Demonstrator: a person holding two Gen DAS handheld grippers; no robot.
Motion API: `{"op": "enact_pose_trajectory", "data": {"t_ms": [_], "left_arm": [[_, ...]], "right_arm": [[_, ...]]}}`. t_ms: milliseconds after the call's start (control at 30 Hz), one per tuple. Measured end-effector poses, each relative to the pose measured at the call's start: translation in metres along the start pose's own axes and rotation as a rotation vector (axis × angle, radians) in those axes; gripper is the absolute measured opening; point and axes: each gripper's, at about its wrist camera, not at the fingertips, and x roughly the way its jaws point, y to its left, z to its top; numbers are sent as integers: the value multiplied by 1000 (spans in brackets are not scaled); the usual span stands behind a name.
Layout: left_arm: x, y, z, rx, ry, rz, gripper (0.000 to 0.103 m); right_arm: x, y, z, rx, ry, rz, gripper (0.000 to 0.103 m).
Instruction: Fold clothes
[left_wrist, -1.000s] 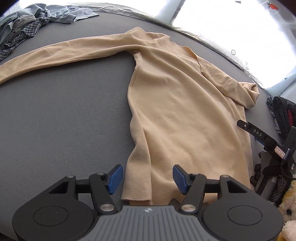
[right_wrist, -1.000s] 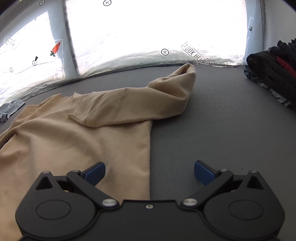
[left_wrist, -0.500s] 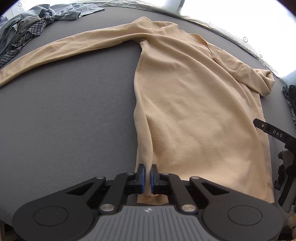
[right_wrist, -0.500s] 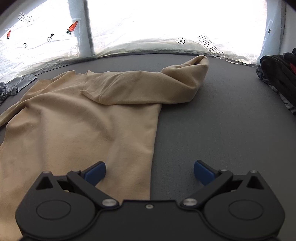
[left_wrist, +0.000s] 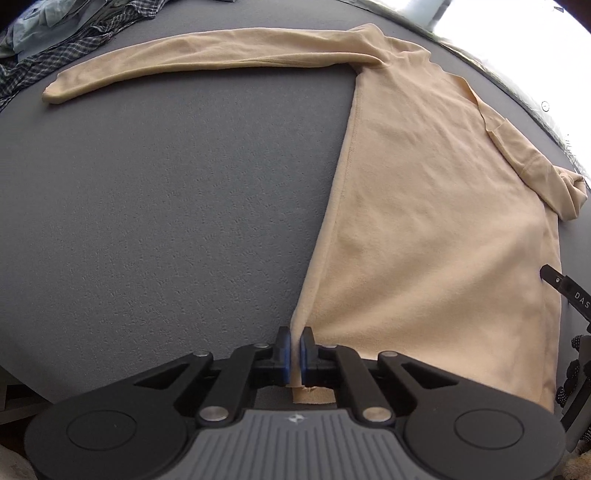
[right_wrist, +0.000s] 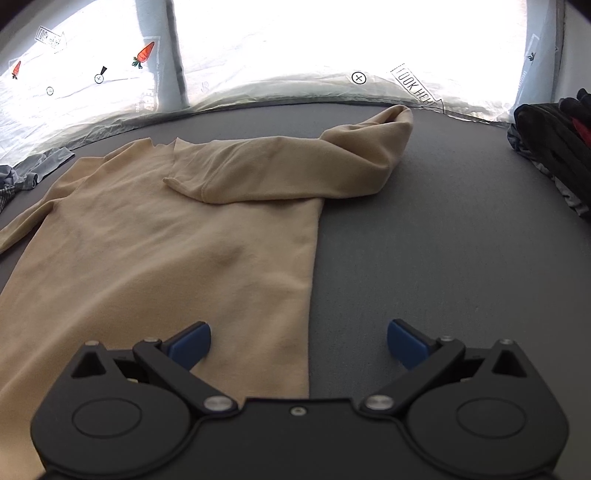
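- Nearest to us, the left gripper (left_wrist: 294, 350) has its blue pads pinched tight on the bottom corner of the tan long-sleeved top (left_wrist: 436, 229), and a small tab of hem pokes out behind the pads.
- At the top's other bottom corner, the right gripper (right_wrist: 298, 341) hangs with its jaws spread wide and nothing between them; the top's side edge runs up through the gap (I'd judge that corner is the next thing to take).
- The top itself lies spread flat on the grey table (left_wrist: 166, 206), body smooth, so laying-out looks finished but no body fold has been made.
- Further up the top, one sleeve (right_wrist: 295, 166) is doubled back across the chest, while the other sleeve (left_wrist: 192, 55) stretches straight out from the shoulder, unfolded.
- Beyond that outstretched sleeve, a heap of checked and blue clothes (left_wrist: 55, 37) waits; past the folded sleeve sits a dark pile (right_wrist: 554, 147). Most of the job, I reckon, is left.
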Motion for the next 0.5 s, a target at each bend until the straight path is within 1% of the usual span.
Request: {"op": "enact_pose_trajectory", "data": {"t_ms": [133,200,333,433,500], "left_arm": [[-1,-7,-2,51,-5,32,8],[-1,-6,-2,50,-5,29,8],[-1,4,-4,35,-6,10,9],[-1,3,-3,43,-5,12,9],[-1,2,-3,52,-3,14,9]], "right_arm": [[-6,0,-4,-5,19,4,103],[-12,0,-8,0,28,2,103],[-31,1,-28,-7,38,-5,100],[-47,2,-42,-11,37,-4,94],[-57,1,-49,-6,40,-8,82]]}}
